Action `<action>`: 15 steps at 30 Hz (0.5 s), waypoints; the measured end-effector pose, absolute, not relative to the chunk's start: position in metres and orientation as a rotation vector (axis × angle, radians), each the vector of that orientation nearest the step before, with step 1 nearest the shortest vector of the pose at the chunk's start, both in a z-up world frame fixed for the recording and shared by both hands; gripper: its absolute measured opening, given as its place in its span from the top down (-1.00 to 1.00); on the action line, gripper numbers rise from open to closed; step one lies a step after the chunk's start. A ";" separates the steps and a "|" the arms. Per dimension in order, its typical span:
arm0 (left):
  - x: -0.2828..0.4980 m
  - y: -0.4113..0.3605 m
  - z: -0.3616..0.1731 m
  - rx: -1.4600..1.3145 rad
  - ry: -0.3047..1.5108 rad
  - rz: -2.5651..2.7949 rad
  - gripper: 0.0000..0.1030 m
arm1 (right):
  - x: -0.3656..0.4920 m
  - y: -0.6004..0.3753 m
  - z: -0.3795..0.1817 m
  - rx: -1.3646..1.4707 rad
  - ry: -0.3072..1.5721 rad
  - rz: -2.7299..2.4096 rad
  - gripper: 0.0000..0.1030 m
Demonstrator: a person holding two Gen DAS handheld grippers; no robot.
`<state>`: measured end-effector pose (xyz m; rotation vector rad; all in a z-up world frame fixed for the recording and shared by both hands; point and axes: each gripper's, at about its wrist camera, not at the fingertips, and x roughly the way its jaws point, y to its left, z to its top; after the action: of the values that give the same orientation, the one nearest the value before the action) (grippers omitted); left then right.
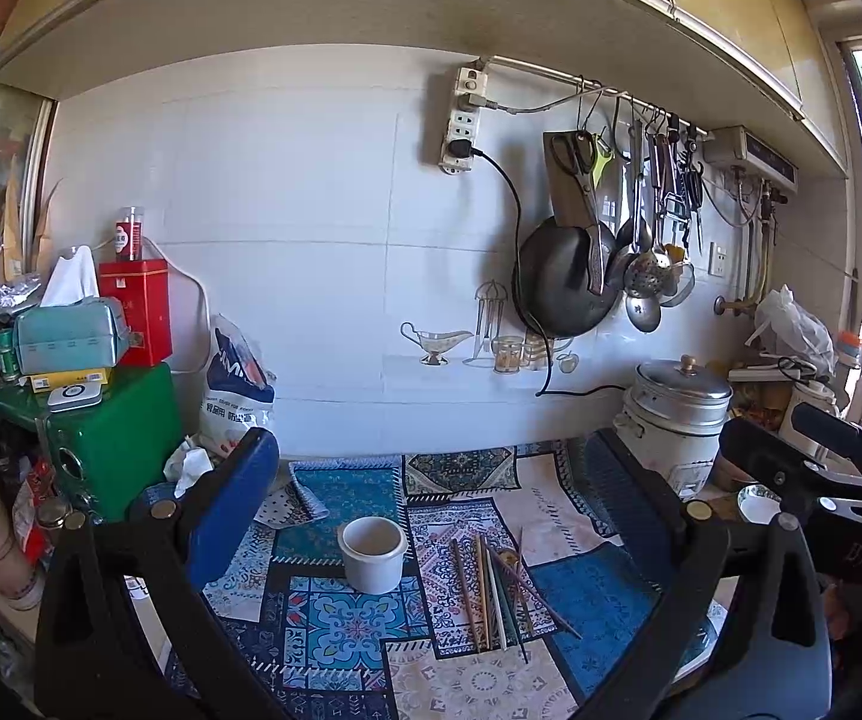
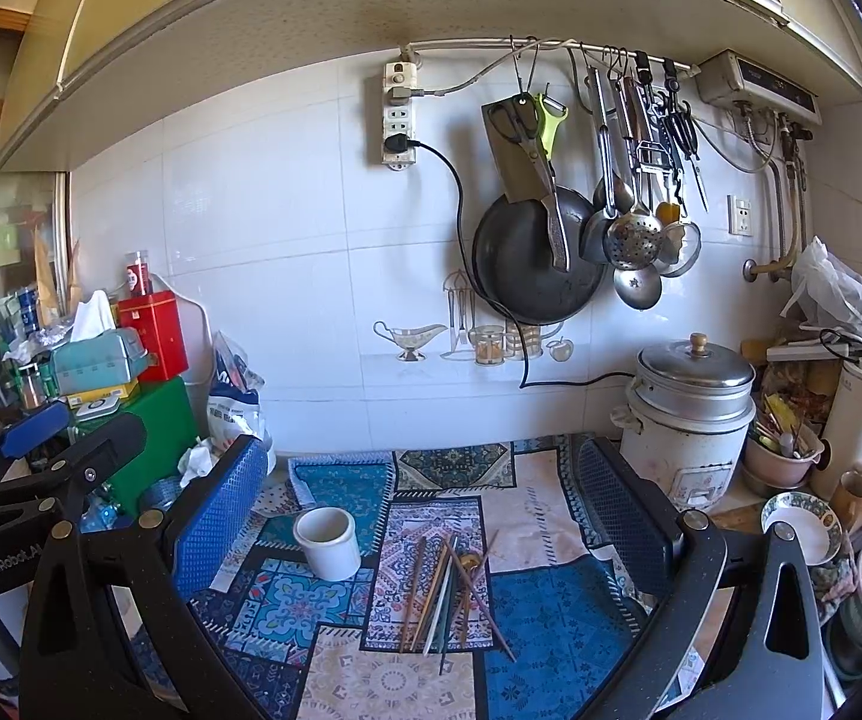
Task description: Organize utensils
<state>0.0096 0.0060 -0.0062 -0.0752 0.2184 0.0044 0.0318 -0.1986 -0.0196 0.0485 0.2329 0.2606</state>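
A white cup (image 1: 372,552) (image 2: 327,543) stands upright and empty on the patterned cloth (image 1: 598,606) (image 2: 550,618). Just to its right, several chopsticks (image 1: 493,591) (image 2: 445,597) lie in a loose, partly crossed pile, with a small gold-coloured piece among them. My left gripper (image 1: 431,510) hangs open above the cloth, with the cup and chopsticks showing between its blue pads (image 1: 233,504). My right gripper (image 2: 425,516) is open too, held above the same spot, and its blue pads (image 2: 221,516) hold nothing. Each gripper's black body shows at the edge of the other's view.
A rice cooker (image 2: 691,420) stands at the back right, with bowls (image 2: 799,525) and a tub of utensils (image 2: 781,450) beside it. A pan, ladles and scissors hang on the wall rail (image 2: 538,258). A green box (image 1: 119,438), tins and a tissue box crowd the left.
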 end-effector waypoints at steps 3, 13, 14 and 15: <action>0.010 0.006 -0.006 -0.075 0.217 0.005 -0.99 | 0.033 -0.198 -0.020 0.048 0.239 0.263 -1.00; 0.014 0.007 -0.008 -0.074 0.217 0.008 -0.99 | 0.037 -0.198 -0.022 0.051 0.247 0.266 -1.00; 0.014 0.007 -0.007 -0.075 0.217 0.007 -0.99 | 0.037 -0.197 -0.022 0.052 0.249 0.267 -1.00; 0.014 0.007 -0.007 -0.076 0.218 0.007 -0.99 | 0.037 -0.197 -0.023 0.053 0.250 0.268 -1.00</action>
<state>0.0140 0.0072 -0.0075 -0.0757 0.2178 0.0067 0.0374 -0.1969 -0.0227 0.0529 0.2503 0.2680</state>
